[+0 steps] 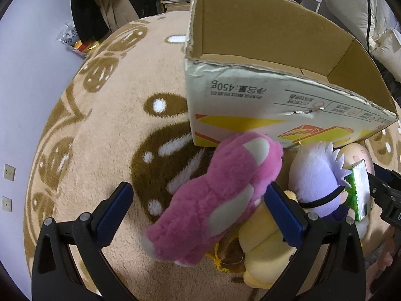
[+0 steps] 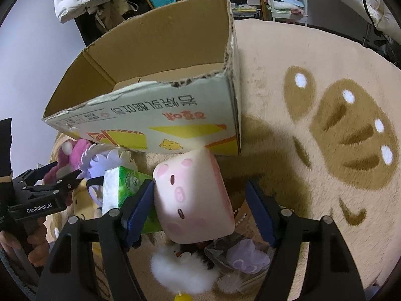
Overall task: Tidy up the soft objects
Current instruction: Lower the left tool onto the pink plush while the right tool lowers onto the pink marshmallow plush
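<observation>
Pink plush (image 1: pixel 213 200) lies diagonally between open left claw (image 1: pixel 200 215) pads, long axis toward box (image 1: pixel 275 115).

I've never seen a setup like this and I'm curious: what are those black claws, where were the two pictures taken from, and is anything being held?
There is no robot here. A person holds a two-finger gripper in each hand, and each has a wide-angle camera looking along its fingers. One picture comes from the left gripper, the other from the right gripper. On the patterned rug stands an open cardboard box, with soft toys piled in front. The left gripper's open jaws straddle a pink plush. The right gripper's jaws stand around a pink-and-white cube plush, one pad touching it and the other apart. Nothing is gripped yet. A purple-haired doll, a yellow plush and a green pack lie nearby.
</observation>
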`<state>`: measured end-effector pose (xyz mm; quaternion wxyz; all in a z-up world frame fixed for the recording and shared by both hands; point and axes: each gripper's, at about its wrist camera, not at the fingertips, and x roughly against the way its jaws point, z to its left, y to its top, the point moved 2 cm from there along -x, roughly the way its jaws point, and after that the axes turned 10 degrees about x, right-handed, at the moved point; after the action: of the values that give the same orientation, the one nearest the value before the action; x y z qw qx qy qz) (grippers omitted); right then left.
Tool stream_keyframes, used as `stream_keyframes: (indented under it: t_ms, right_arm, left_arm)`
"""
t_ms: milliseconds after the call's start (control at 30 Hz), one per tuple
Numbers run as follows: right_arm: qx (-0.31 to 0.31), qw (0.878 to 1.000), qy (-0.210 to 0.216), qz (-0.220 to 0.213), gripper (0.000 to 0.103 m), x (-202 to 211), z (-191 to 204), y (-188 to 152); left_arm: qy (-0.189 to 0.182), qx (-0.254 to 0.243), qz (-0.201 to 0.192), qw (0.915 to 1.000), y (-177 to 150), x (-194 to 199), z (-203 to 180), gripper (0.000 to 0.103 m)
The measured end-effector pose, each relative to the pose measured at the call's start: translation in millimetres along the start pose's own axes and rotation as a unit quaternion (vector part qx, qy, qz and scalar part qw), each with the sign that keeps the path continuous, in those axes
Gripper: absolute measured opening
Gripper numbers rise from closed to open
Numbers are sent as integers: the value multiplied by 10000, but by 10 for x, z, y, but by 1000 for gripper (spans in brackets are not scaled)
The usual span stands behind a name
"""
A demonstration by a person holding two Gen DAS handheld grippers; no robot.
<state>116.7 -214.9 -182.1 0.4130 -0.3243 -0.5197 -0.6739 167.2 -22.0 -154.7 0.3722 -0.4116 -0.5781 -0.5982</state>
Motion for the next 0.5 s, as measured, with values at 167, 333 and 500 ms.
stream_keyframes:
  t_ms: [167, 333, 500]
  right_arm:
    - [24, 10000, -19, 47, 77, -25, -1, -18]
    - [27, 9999, -48, 91, 77, -63, 2, 10]
    - [57, 10000, -6, 75, 69, -86, 42, -17]
  left_arm:
    - [80, -75, -54, 9999, 3, -66, -9, 103]
    - [98, 6, 40, 9999, 10, -130, 2, 103]
    - [-16, 88, 51, 9999, 12, -141, 16, 95]
